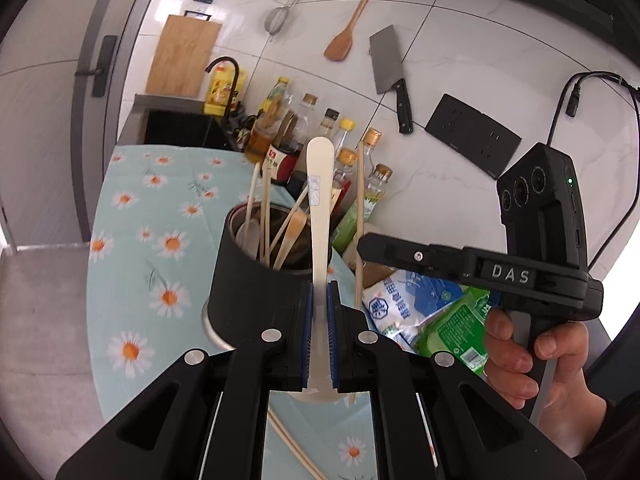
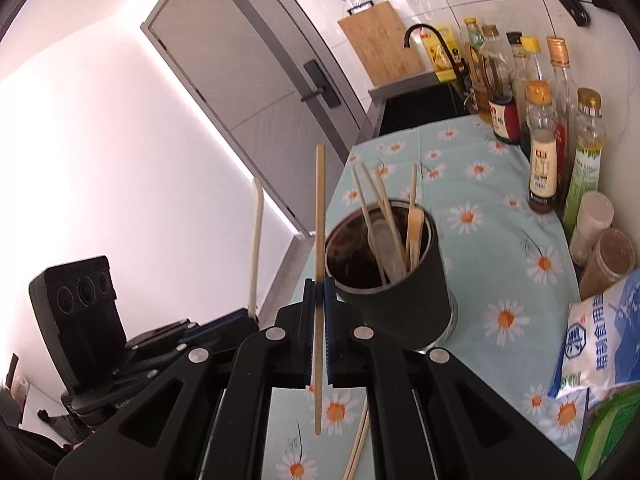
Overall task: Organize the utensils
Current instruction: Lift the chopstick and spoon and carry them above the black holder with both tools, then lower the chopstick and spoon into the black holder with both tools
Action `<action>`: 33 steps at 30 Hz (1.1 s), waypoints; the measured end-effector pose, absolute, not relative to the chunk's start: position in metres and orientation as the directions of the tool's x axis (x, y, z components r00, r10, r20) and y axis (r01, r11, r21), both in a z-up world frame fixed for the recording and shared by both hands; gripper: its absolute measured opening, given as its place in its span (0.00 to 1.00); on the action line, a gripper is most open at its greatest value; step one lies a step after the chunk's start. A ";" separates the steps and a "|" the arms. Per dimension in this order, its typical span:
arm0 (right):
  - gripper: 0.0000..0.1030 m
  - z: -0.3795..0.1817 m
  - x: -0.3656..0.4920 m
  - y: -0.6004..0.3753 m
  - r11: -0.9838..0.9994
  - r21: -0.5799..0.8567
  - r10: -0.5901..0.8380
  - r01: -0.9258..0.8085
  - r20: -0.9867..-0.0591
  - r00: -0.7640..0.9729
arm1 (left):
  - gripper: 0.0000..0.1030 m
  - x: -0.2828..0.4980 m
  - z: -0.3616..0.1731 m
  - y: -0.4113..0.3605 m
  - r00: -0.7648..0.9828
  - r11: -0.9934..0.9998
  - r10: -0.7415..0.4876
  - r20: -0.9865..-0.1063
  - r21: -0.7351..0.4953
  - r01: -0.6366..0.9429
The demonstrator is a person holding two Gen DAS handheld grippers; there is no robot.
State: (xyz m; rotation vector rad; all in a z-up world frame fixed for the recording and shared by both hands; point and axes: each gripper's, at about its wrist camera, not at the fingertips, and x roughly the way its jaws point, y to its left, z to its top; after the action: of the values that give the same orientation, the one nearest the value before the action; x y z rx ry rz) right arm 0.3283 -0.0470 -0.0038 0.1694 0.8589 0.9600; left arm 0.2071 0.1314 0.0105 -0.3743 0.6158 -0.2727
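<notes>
While the left gripper (image 1: 319,300) pinches a cream spoon (image 1: 319,216), the right gripper (image 2: 319,300) pinches 1 wooden chopstick (image 2: 319,240).

Each camera sits just behind its own gripper, looking forward and down along the fingers. The left view faces the tiled wall, close above the cup (image 1: 256,272). The right view faces the door (image 2: 248,68) from near the cup (image 2: 394,280). Both share the cup, the table (image 1: 152,240) (image 2: 492,280), and the bottles (image 1: 320,148) (image 2: 544,128).
</notes>
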 end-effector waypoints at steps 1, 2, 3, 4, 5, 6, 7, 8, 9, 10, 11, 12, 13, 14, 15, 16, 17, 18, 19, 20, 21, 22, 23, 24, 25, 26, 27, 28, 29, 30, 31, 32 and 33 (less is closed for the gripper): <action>0.05 -0.002 0.332 -0.046 0.589 0.481 0.775 -0.650 -0.563 0.287 | 0.06 0.210 0.012 0.132 0.787 0.897 -0.361 -0.500 -0.417 0.147; 0.05 0.000 0.335 -0.045 0.591 0.479 0.776 -0.649 -0.559 0.293 | 0.06 0.214 0.013 0.132 0.790 0.897 -0.364 -0.493 -0.413 0.156; 0.05 0.003 0.338 -0.044 0.593 0.478 0.775 -0.648 -0.557 0.299 | 0.06 0.219 0.015 0.132 0.792 0.898 -0.366 -0.489 -0.408 0.163; 0.05 0.006 0.341 -0.043 0.595 0.476 0.775 -0.648 -0.554 0.305 | 0.06 0.222 0.017 0.132 0.796 0.898 -0.369 -0.480 -0.406 0.172; 0.05 0.010 0.345 -0.042 0.597 0.473 0.775 -0.648 -0.548 0.314 | 0.06 0.225 0.020 0.134 0.802 0.898 -0.370 -0.470 -0.403 0.178; 0.05 0.013 0.347 -0.041 0.598 0.471 0.776 -0.649 -0.543 0.321 | 0.06 0.230 0.022 0.135 0.807 0.897 -0.371 -0.459 -0.402 0.184; 0.05 0.016 0.349 -0.040 0.600 0.466 0.776 -0.650 -0.535 0.334 | 0.06 0.233 0.024 0.137 0.812 0.895 -0.375 -0.447 -0.403 0.191; 0.05 0.020 0.351 -0.040 0.604 0.457 0.776 -0.653 -0.524 0.351 | 0.06 0.236 0.026 0.138 0.816 0.893 -0.378 -0.437 -0.404 0.198; 0.05 0.025 0.354 -0.040 0.610 0.451 0.775 -0.652 -0.513 0.370 | 0.06 0.241 0.028 0.139 0.819 0.891 -0.382 -0.428 -0.406 0.203; 0.05 0.029 0.357 -0.040 0.610 0.453 0.778 -0.650 -0.496 0.385 | 0.06 0.246 0.029 0.141 0.820 0.890 -0.383 -0.425 -0.407 0.205; 0.05 0.031 0.359 -0.040 0.612 0.451 0.780 -0.650 -0.482 0.399 | 0.06 0.251 0.030 0.143 0.823 0.889 -0.381 -0.422 -0.410 0.201; 0.05 0.035 0.362 -0.041 0.633 0.433 0.767 -0.642 -0.467 0.441 | 0.06 0.256 0.031 0.146 0.826 0.886 -0.384 -0.412 -0.417 0.203; 0.05 0.035 0.365 -0.042 0.651 0.423 0.754 -0.630 -0.461 0.468 | 0.06 0.260 0.031 0.149 0.831 0.884 -0.384 -0.402 -0.420 0.206; 0.05 0.036 0.369 -0.043 0.653 0.437 0.754 -0.618 -0.451 0.478 | 0.06 0.263 0.032 0.150 0.836 0.885 -0.379 -0.396 -0.418 0.203; 0.05 0.036 0.374 -0.045 0.647 0.460 0.761 -0.608 -0.442 0.476 | 0.06 0.268 0.033 0.152 0.842 0.887 -0.372 -0.390 -0.417 0.199; 0.05 0.035 0.378 -0.045 0.646 0.472 0.762 -0.600 -0.437 0.477 | 0.06 0.271 0.034 0.155 0.848 0.885 -0.369 -0.380 -0.423 0.196; 0.05 0.035 0.383 -0.045 0.648 0.480 0.761 -0.591 -0.434 0.482 | 0.06 0.273 0.035 0.156 0.854 0.882 -0.368 -0.367 -0.428 0.196; 0.05 0.036 0.386 -0.045 0.650 0.482 0.760 -0.588 -0.432 0.486 | 0.06 0.275 0.036 0.157 0.857 0.881 -0.368 -0.360 -0.430 0.197; 0.05 0.036 0.390 -0.045 0.652 0.485 0.758 -0.583 -0.430 0.490 | 0.06 0.278 0.037 0.158 0.862 0.882 -0.363 -0.354 -0.430 0.195; 0.05 0.037 0.394 -0.045 0.653 0.491 0.758 -0.577 -0.425 0.495 | 0.06 0.280 0.037 0.158 0.864 0.883 -0.360 -0.351 -0.428 0.194; 0.05 0.037 0.397 -0.044 0.655 0.493 0.756 -0.573 -0.421 0.501 | 0.06 0.283 0.038 0.158 0.867 0.883 -0.358 -0.346 -0.426 0.195; 0.05 0.038 0.399 -0.044 0.656 0.494 0.754 -0.570 -0.419 0.506 | 0.06 0.285 0.037 0.158 0.869 0.883 -0.357 -0.342 -0.427 0.194; 0.05 0.037 0.402 -0.042 0.655 0.496 0.755 -0.570 -0.419 0.504 | 0.06 0.287 0.037 0.158 0.871 0.883 -0.356 -0.338 -0.428 0.194; 0.05 0.036 0.404 -0.042 0.653 0.499 0.757 -0.570 -0.418 0.501 | 0.06 0.290 0.037 0.159 0.875 0.882 -0.355 -0.330 -0.429 0.196; 0.05 0.035 0.405 -0.042 0.651 0.505 0.759 -0.567 -0.415 0.501 | 0.06 0.292 0.036 0.160 0.876 0.880 -0.355 -0.325 -0.434 0.195; 0.05 0.034 0.408 -0.041 0.639 0.521 0.769 -0.566 -0.413 0.489 | 0.06 0.295 0.035 0.161 0.876 0.878 -0.356 -0.326 -0.439 0.193; 0.05 0.034 0.410 -0.041 0.625 0.534 0.780 -0.569 -0.410 0.472 | 0.06 0.299 0.034 0.161 0.872 0.876 -0.357 -0.335 -0.443 0.189; 0.05 0.034 0.411 -0.042 0.619 0.542 0.785 -0.568 -0.406 0.468 | 0.06 0.301 0.032 0.162 0.871 0.875 -0.356 -0.339 -0.448 0.183; 0.05 0.036 0.412 -0.043 0.623 0.538 0.781 -0.567 -0.403 0.477 | 0.06 0.303 0.031 0.163 0.872 0.870 -0.361 -0.331 -0.456 0.187; 0.05 0.037 0.412 -0.043 0.623 0.534 0.782 -0.571 -0.401 0.478 | 0.06 0.304 0.030 0.163 0.872 0.869 -0.364 -0.327 -0.457 0.191; 0.05 0.037 0.413 -0.042 0.620 0.534 0.785 -0.575 -0.399 0.474 | 0.06 0.306 0.029 0.163 0.873 0.871 -0.361 -0.328 -0.453 0.190; 0.05 0.037 0.413 -0.042 0.618 0.535 0.786 -0.577 -0.398 0.473 | 0.06 0.307 0.028 0.163 0.873 0.872 -0.359 -0.329 -0.451 0.189; 0.05 0.038 0.413 -0.041 0.616 0.530 0.787 -0.583 -0.398 0.472 | 0.06 0.309 0.026 0.163 0.872 0.869 -0.363 -0.328 -0.456 0.190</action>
State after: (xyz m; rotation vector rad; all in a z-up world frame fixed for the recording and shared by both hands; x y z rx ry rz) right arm 0.4132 -0.0412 0.0377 0.3434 0.6643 0.8589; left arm 0.3094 0.1634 0.0260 -0.4267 0.4197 -0.2983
